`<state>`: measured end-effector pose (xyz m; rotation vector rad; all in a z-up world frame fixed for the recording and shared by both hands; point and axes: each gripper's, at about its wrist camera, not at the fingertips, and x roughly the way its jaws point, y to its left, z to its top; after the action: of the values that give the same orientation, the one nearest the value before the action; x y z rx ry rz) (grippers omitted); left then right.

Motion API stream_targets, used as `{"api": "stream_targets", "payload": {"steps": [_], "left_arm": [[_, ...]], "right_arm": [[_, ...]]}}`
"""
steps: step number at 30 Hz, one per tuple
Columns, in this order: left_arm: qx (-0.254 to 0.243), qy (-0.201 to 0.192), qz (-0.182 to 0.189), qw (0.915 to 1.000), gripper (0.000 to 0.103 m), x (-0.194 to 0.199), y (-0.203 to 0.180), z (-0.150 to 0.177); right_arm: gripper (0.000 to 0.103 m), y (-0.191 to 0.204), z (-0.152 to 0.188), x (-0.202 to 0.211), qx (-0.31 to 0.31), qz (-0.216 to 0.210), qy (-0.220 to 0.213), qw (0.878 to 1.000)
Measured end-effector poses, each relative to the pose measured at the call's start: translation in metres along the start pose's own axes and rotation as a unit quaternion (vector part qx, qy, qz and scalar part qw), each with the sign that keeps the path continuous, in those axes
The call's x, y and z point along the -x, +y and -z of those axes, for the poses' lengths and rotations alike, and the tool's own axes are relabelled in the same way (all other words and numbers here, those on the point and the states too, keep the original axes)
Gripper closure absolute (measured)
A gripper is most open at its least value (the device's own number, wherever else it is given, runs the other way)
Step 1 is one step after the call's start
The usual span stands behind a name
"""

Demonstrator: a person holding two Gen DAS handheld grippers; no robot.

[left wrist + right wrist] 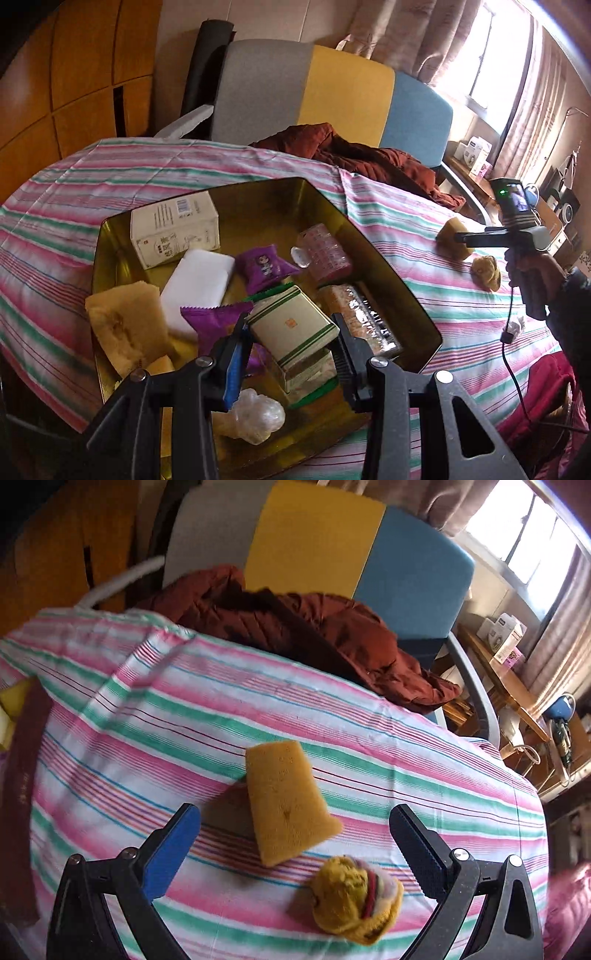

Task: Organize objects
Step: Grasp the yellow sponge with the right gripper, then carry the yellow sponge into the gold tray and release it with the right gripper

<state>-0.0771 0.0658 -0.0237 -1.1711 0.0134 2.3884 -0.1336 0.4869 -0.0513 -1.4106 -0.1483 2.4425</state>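
Left tool (291, 345) gripping one striped box (293, 328), right tool (295, 845) wide open, two purple packets (264, 267).

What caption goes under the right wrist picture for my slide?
Open right hand-held gripper over a yellow wedge-shaped sponge and a yellow knitted ball on the striped tablecloth.

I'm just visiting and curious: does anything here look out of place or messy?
Two things lie loose on the striped cloth, outside the gold tin where the rest is piled: a yellow sponge, propped at a tilt, and a small yellow plush toy lying beside it. The left hand-held gripper holds a cream box with green stripes over the tin.
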Motion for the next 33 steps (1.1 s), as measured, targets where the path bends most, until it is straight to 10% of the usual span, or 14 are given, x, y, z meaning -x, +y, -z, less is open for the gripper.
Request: {"api": "stream_targets", "payload": {"steps": [4, 21, 33], "left_arm": [[0.011, 0.001, 0.001, 0.9999, 0.061, -0.001, 0.006, 0.001], [0.026, -0.026, -0.015, 0.9992, 0.061, 0.02, 0.024, -0.001], [0.017, -0.039, -0.012, 0.999, 0.061, 0.015, 0.029, -0.027]], "right_arm": [[0.051, -0.004, 0.003, -0.03, -0.025, -0.002, 0.05, 0.998], [0.052, 0.055, 0.05, 0.102, -0.07, -0.14, -0.09, 0.984], [0.051, 0.178, 0.071, 0.158, 0.001, -0.273, -0.111, 0.956]]}}
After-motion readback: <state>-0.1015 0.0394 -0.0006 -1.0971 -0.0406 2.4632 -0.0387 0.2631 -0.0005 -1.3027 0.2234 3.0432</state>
